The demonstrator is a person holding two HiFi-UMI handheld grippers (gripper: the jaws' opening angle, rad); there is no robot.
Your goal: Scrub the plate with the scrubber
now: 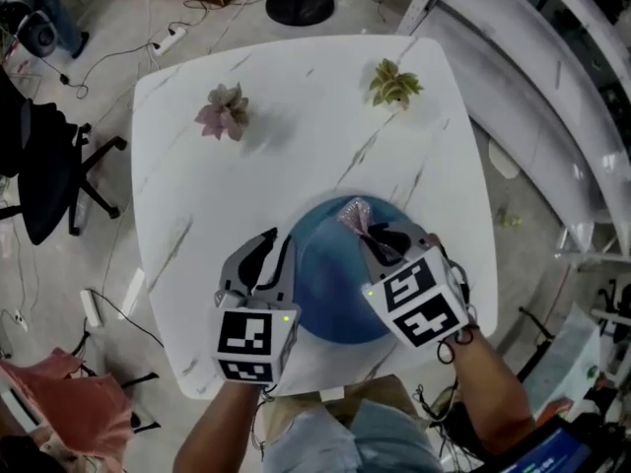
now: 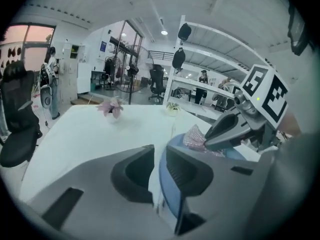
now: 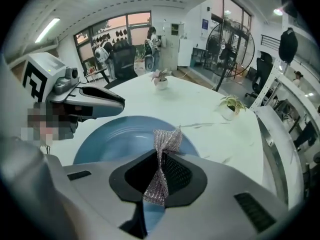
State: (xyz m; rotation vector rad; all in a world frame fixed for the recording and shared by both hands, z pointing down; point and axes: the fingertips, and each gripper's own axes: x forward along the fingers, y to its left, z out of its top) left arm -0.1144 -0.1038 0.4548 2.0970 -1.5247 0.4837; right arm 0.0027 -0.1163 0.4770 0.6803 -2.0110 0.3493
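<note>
Table (image 1: 197,146), white and veined, bears the blue plate (image 1: 330,294) at its near edge; both forearms reach in from below; left gripper (image 1: 276,244) clamps the plate's left rim; right gripper (image 1: 380,242), angled inward, pinches the silvery scrubber (image 1: 355,215) over the plate's far side.

From head view, cannot see plate (image 1: 330,284) near rim under left hand-held gripper (image 1: 279,240) and right hand-held gripper (image 1: 380,236), nor scrubber (image 1: 355,215) gripped end inside right jaws.
</note>
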